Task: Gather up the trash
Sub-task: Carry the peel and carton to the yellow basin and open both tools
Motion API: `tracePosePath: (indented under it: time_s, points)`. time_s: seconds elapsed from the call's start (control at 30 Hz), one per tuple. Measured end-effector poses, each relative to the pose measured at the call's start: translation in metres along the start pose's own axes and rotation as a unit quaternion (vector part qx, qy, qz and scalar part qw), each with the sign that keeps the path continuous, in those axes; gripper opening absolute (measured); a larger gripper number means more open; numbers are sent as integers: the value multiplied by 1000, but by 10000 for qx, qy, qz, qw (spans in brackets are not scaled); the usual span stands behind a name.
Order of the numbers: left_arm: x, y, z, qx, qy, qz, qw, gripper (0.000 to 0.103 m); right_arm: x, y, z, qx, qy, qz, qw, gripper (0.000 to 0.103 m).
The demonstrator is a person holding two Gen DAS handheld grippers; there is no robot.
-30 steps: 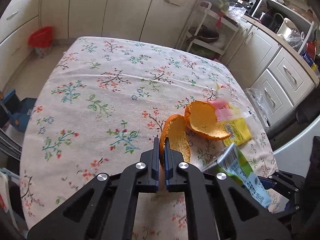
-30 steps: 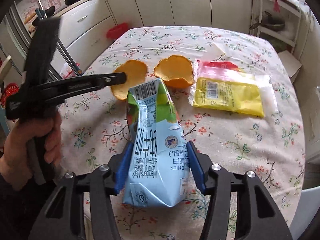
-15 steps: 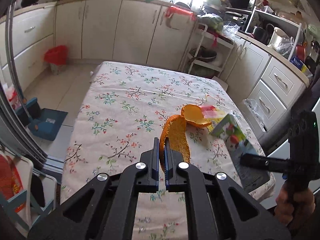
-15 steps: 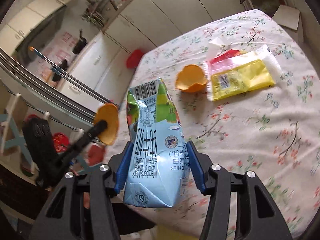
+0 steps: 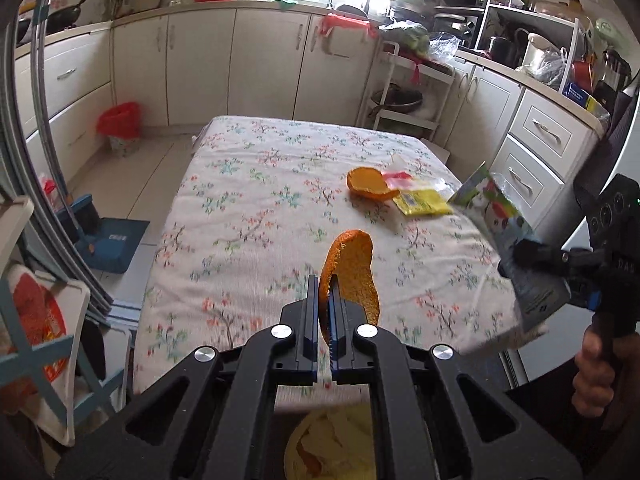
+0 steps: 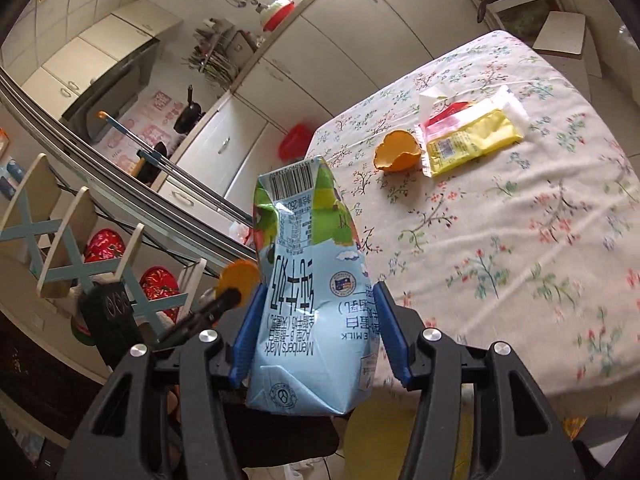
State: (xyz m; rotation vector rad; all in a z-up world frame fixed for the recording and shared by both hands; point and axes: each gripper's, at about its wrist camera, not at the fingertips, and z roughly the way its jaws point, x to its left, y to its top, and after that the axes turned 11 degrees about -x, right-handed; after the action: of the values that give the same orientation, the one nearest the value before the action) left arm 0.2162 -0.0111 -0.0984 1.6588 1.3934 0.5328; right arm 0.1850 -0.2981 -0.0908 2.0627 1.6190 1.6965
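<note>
Carry-off step: left hand-held gripper [image 5: 325, 320] pinched tight on an orange peel [image 5: 354, 276], right hand-held gripper [image 6: 316, 340] clamped half-wide around a milk carton [image 6: 308, 292], both lifted off the table [image 5: 248, 232]; next, release over a bin (yellow container below, probably).

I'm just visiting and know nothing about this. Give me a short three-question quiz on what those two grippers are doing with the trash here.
1. True or false: the left gripper is shut on a piece of orange peel.
2. What does the right gripper hold? A) the milk carton B) the yellow packet C) nothing
3. Fill in: the other orange peel lies on the floral ______, beside the yellow packet.

Key: 1 true; 2 A; 3 tablecloth.
</note>
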Motion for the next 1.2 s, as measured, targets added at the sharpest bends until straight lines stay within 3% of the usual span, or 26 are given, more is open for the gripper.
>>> tracePosePath:
  time_s: [0.3, 0.67, 0.83, 1.0, 1.07, 1.2]
  points:
    - [-9, -45, -32, 307, -112, -8, 9995, 4, -7, -22, -21, -108, 2, 240, 9997, 53]
    - [-37, -89, -40, 879, -376, 323, 9949, 4, -11, -40, -30, -81, -20, 319, 9995, 53]
    - [-55, -107, -33, 1239, -560, 627, 9887, 4, -11, -45, -33, -64, -23, 327, 9994, 53]
    - [-72, -131, -21, 1816, -694, 1064, 9751, 5, -10, -48, -33, -47, -25, 301, 9995, 53]
    - [-76, -135, -20, 1880, -665, 1174, 9729, 9, -9, -49, -34, -43, -28, 284, 9996, 53]
    - [-74, -132, -21, 1762, -494, 1182, 9760, 41, -7, -49, -34, -30, -39, 250, 9997, 53]
